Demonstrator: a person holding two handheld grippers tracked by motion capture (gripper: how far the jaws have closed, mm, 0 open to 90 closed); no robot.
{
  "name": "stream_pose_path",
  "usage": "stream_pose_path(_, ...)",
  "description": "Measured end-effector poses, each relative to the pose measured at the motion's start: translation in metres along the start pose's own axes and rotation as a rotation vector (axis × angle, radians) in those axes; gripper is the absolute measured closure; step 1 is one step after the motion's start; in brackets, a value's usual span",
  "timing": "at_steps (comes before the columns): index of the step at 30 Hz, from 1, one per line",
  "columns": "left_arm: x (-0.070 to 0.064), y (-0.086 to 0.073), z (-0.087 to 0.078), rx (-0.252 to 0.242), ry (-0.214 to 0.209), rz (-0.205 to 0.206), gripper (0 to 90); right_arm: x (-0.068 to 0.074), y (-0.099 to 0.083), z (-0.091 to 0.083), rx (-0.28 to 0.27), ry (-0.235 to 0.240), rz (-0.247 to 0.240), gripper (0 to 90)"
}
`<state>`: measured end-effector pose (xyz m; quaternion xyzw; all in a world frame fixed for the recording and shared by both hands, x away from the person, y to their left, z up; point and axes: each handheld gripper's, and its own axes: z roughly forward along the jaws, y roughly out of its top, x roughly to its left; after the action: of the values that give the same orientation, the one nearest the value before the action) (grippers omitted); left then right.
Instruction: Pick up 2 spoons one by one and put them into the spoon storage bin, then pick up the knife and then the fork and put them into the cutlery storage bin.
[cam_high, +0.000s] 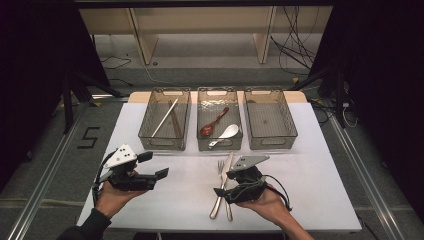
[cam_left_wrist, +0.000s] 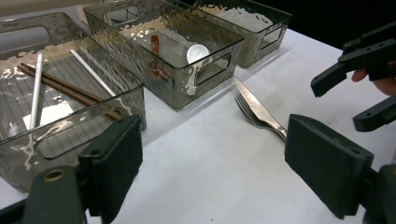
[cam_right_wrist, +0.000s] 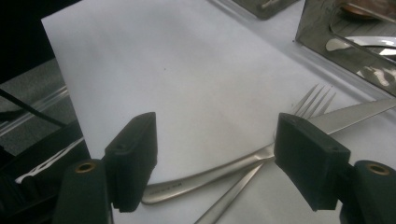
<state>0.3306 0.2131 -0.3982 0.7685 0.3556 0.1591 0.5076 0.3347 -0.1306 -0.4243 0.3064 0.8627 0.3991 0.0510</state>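
A metal fork (cam_high: 220, 167) and a knife (cam_high: 228, 161) lie crossed on the white table (cam_high: 185, 195), front centre. My right gripper (cam_high: 225, 183) is open just to their right, its jaws on either side of the crossed handles. In the right gripper view, the knife (cam_right_wrist: 196, 179) and fork (cam_right_wrist: 243, 184) lie between the spread jaws of the right gripper (cam_right_wrist: 215, 158), untouched. My left gripper (cam_high: 155, 165) stands open and empty at the front left. Past the wide jaws of the left gripper (cam_left_wrist: 215, 172) lie the fork (cam_left_wrist: 245, 109), the knife (cam_left_wrist: 257, 105) and the right gripper (cam_left_wrist: 338, 106).
Three clear grey bins stand in a row at the back. The left bin (cam_high: 165, 148) holds white and brown chopsticks (cam_high: 167, 117). In the middle bin (cam_high: 219, 148) lie a brown spoon (cam_high: 214, 123) and a white spoon (cam_high: 226, 133). The right bin (cam_high: 272, 146) is empty.
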Motion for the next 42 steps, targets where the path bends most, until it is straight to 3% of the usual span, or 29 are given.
stream_pose_path(3, 0.001, 0.0, 0.0, -0.007, 0.001, -0.003, 18.1, 0.0, 0.0, 0.004, 0.033, -0.007, -0.001, 40.4)
stream_pose_path(9, 0.0, -0.001, 0.002, 0.003, 0.004, 0.021, 18.1, -0.001, 0.0, 0.011, 0.065, -0.008, -0.028, 62.9)
stream_pose_path(21, -0.002, -0.003, 0.001, 0.012, -0.003, 0.036, 18.1, 0.001, 0.0, 0.033, 0.148, -0.003, -0.086, 89.7)
stream_pose_path(30, -0.002, -0.004, 0.002, 0.015, -0.005, 0.033, 18.2, 0.004, -0.002, 0.048, 0.211, 0.02, -0.107, 90.0)
stream_pose_path(42, -0.004, -0.004, 0.003, 0.013, -0.009, 0.032, 18.2, 0.002, -0.004, 0.056, 0.261, 0.005, -0.11, 90.0)
